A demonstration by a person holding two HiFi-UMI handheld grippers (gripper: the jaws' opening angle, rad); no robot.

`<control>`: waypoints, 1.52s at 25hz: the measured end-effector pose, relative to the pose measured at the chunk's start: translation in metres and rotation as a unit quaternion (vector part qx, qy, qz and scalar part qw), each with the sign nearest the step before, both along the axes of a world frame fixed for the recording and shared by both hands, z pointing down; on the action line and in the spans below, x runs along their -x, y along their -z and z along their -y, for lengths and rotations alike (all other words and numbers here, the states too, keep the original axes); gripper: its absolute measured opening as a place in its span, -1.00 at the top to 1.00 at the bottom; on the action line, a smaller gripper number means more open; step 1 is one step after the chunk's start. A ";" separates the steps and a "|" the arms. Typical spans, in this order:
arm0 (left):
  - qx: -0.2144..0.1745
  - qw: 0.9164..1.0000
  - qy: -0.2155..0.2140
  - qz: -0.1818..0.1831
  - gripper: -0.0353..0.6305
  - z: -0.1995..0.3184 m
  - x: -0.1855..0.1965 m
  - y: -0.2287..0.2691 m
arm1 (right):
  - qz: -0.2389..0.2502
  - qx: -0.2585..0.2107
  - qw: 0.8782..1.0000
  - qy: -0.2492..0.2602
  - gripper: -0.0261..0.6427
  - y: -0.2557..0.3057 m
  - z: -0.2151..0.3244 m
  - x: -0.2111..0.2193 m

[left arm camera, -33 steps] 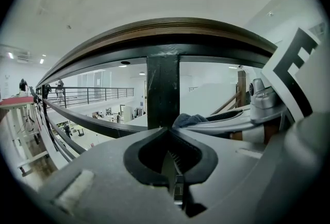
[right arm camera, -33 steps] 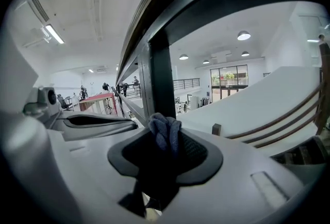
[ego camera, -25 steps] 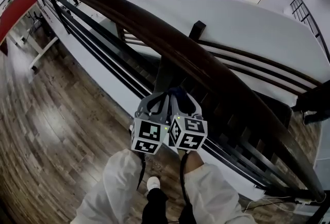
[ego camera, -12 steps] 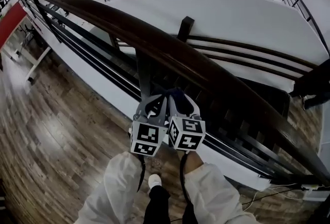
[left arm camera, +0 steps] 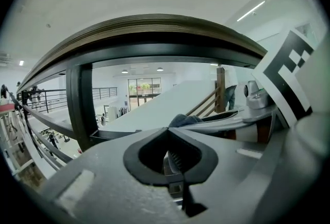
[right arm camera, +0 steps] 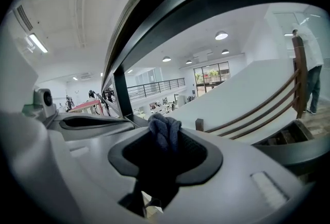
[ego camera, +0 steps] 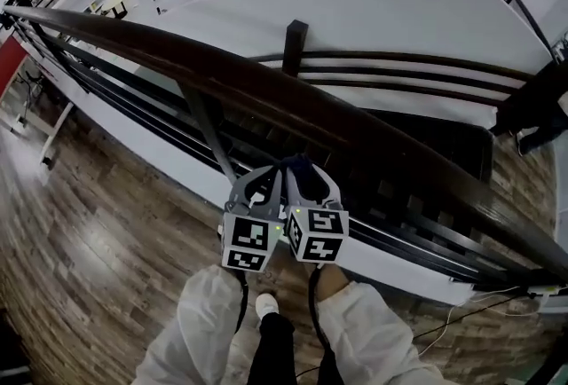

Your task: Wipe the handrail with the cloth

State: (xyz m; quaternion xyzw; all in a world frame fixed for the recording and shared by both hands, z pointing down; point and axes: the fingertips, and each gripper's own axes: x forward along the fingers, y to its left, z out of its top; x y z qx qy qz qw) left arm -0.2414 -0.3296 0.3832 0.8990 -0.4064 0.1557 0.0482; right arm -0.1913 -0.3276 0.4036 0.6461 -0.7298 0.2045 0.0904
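A dark wooden handrail (ego camera: 293, 104) runs from the upper left to the lower right above black metal rails (ego camera: 169, 104). Both grippers hang side by side below it, on the near side. My right gripper (ego camera: 303, 168) is shut on a dark blue-grey cloth (ego camera: 300, 166), whose bunched end (right arm camera: 165, 131) sticks out between the jaws. My left gripper (ego camera: 263, 175) is shut with nothing in it. In the left gripper view the handrail (left arm camera: 149, 29) arches overhead with a black post (left arm camera: 81, 101) at the left, and the cloth (left arm camera: 181, 120) shows at the right.
A wooden post (ego camera: 293, 35) stands beyond the rail beside a white sloped stair wall (ego camera: 373, 15). Wood flooring (ego camera: 98, 241) lies below. A person's dark legs (ego camera: 537, 108) show at the far right. White sleeves (ego camera: 200, 321) fill the bottom.
The view has shifted along the handrail, with the posts sliding left. Both grippers have stayed together below the rail, the cloth still held.
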 end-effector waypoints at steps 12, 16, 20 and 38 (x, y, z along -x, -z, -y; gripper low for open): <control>-0.001 0.998 -0.059 0.010 0.89 -0.056 -0.101 0.005 | 0.007 -0.002 0.999 -0.045 0.50 0.004 -0.069 -0.097; 0.003 0.997 -0.070 0.015 0.89 -0.075 -0.125 0.003 | 0.003 -0.005 0.998 -0.059 0.50 0.005 -0.092 -0.126; 0.005 0.996 -0.084 0.019 0.89 -0.091 -0.153 0.000 | 0.004 -0.007 0.997 -0.071 0.50 0.006 -0.112 -0.154; 0.009 0.982 -0.185 0.024 0.89 -0.176 -0.289 0.001 | -0.001 -0.007 0.986 -0.167 0.50 0.004 -0.214 -0.297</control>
